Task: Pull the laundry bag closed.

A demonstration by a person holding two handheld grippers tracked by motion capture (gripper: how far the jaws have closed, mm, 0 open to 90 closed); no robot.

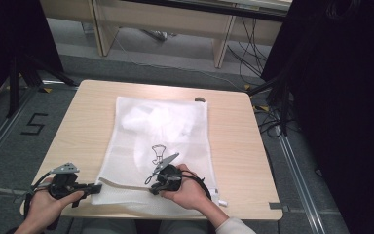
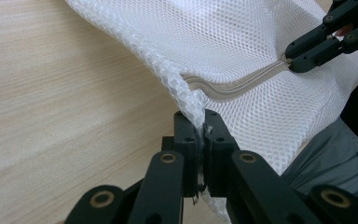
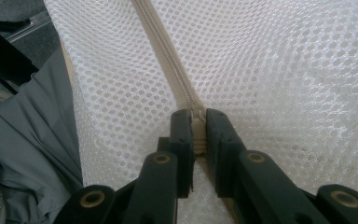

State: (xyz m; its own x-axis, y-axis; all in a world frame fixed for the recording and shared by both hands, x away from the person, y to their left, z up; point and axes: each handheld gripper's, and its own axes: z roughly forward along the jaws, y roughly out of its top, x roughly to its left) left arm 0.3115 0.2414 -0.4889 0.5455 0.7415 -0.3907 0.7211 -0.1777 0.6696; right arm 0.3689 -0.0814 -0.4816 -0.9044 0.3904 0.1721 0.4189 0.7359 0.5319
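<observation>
**Both grippers clamped on a white mesh laundry bag**

High view: a white mesh bag (image 1: 158,146) lies flat on the light wooden table (image 1: 233,146), reaching from the middle to the near edge, with something pale bunched inside its far half. The left gripper (image 1: 96,187) lies low at the bag's near left corner, its jaws closed on the mesh edge. The right gripper (image 1: 155,190) sits on the bag's near middle, at the cream zipper (image 1: 121,185) that runs between the two tools.

Left gripper view: the left gripper (image 2: 201,122) has its black jaws pressed together on a bunched fold of the mesh at the bag's corner. The zipper (image 2: 235,87) curves away to the right gripper (image 2: 290,59), which pinches its far end.

Right gripper view: the right gripper (image 3: 198,119) is clamped on the zipper (image 3: 168,56), with mesh spreading to both sides. Grey fabric of the person's clothing (image 3: 32,121) shows beyond the bag's edge.
</observation>
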